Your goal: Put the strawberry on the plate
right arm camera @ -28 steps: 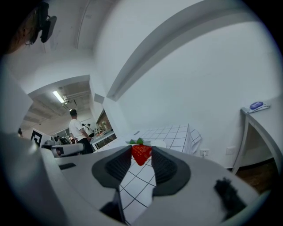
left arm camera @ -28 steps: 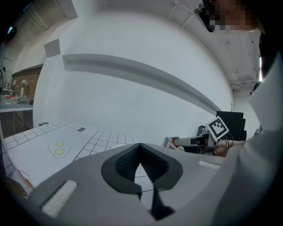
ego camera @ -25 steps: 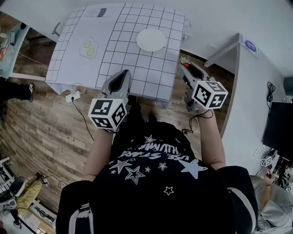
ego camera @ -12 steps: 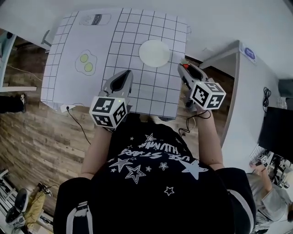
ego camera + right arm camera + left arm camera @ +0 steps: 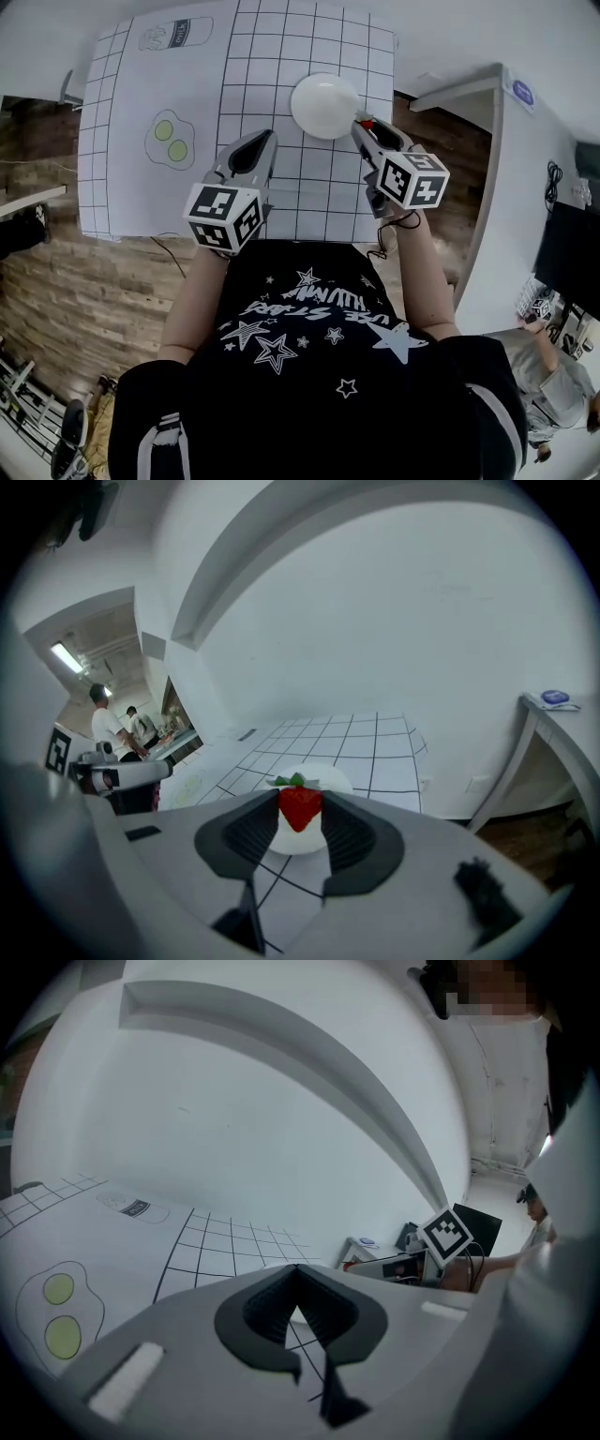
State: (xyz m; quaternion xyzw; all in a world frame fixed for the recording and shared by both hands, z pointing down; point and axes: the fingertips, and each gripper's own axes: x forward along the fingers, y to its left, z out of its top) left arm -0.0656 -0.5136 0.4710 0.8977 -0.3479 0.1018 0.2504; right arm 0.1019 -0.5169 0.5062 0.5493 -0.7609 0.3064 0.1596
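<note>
A red strawberry with green leaves is pinched between the jaws of my right gripper, which is shut on it. In the head view that right gripper holds the strawberry at the right rim of the white plate. The plate shows just beyond the berry in the right gripper view. My left gripper hovers over the gridded table to the left of the plate. Its jaws are closed together with nothing between them.
The white gridded table sheet carries a printed fried-egg drawing and a printed bottle label. A white side desk stands at the right, beside a strip of wooden floor. People stand in the background of the right gripper view.
Both grippers have moved forward over the table. The right gripper, with the strawberry, has gone from beyond the table's right edge to the plate's right rim.
</note>
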